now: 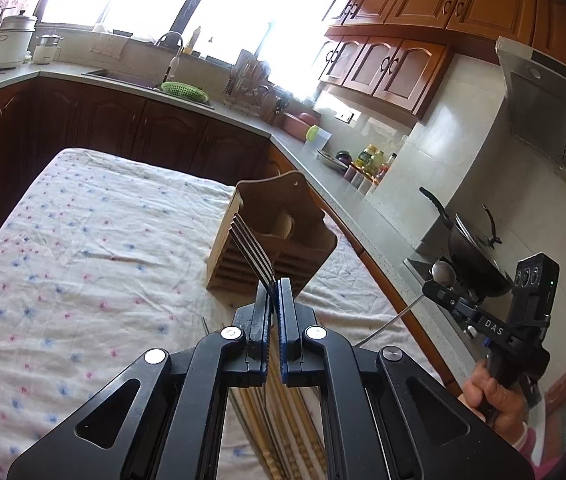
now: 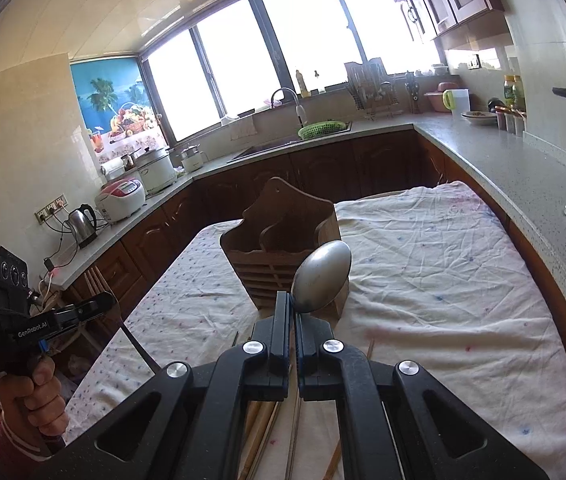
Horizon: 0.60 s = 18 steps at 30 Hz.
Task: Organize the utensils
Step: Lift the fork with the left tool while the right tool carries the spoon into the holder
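Surroundings: kitchen counter (image 2: 495,160) wraps behind and right of table; green basket (image 1: 184,91) by sink, wok (image 1: 471,256) on stove, rice cooker (image 2: 121,196) and kettle (image 2: 81,224) far left.
Table: floral cloth (image 1: 83,240) covers it; wooden utensil holder (image 1: 271,240) stands upright near the middle, straight ahead of both grippers.
In the way: chopsticks (image 1: 283,432) lie loose on cloth under the fingers.
Left gripper (image 1: 273,292): raised over near table edge, fingers clenched on fork (image 1: 251,248), tines pointing toward holder.
Right gripper (image 2: 293,306): raised, level, fingers clamped on spoon (image 2: 321,276), bowl sticking up in front of holder.
Hands: each grips a pistol handle, pink sleeve showing.
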Available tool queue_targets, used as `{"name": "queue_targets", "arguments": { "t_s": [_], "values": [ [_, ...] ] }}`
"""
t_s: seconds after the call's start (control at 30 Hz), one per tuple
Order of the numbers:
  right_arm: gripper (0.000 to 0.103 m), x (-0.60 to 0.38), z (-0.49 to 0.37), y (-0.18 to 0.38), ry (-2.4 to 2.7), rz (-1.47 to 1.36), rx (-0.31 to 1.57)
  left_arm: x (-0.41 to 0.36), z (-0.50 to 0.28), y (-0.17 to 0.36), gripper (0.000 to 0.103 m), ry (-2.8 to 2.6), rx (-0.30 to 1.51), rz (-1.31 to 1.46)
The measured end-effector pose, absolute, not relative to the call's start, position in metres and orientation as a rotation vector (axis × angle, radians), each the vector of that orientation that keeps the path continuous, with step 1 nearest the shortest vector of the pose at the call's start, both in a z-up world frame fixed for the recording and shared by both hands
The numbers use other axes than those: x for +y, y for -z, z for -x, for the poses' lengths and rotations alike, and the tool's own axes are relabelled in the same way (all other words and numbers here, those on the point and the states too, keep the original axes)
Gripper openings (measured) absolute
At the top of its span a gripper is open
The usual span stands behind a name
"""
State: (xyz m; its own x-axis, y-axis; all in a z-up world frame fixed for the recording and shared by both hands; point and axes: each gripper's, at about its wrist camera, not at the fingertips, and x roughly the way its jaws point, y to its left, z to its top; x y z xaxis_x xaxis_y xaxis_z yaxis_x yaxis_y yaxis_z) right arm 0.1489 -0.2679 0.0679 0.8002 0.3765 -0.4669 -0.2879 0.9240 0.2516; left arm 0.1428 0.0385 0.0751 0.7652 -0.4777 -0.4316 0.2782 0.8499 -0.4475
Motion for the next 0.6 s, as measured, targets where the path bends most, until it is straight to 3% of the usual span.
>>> {"name": "queue_targets", "arguments": {
  "t_s": [0.4,0.6],
  "values": [
    [0.002,-0.258,-0.223,-0.138,-0.312,-0.113,0.396,0.020,-0.233,-0.153,0.002,0.405,0.373,0.322],
    [0.002,-0.242,-0.261,-0.134,-0.281,-0.032,0.396,0.008,-0.288,-0.143,0.002,0.385,0.369,0.314]
  ]
}}
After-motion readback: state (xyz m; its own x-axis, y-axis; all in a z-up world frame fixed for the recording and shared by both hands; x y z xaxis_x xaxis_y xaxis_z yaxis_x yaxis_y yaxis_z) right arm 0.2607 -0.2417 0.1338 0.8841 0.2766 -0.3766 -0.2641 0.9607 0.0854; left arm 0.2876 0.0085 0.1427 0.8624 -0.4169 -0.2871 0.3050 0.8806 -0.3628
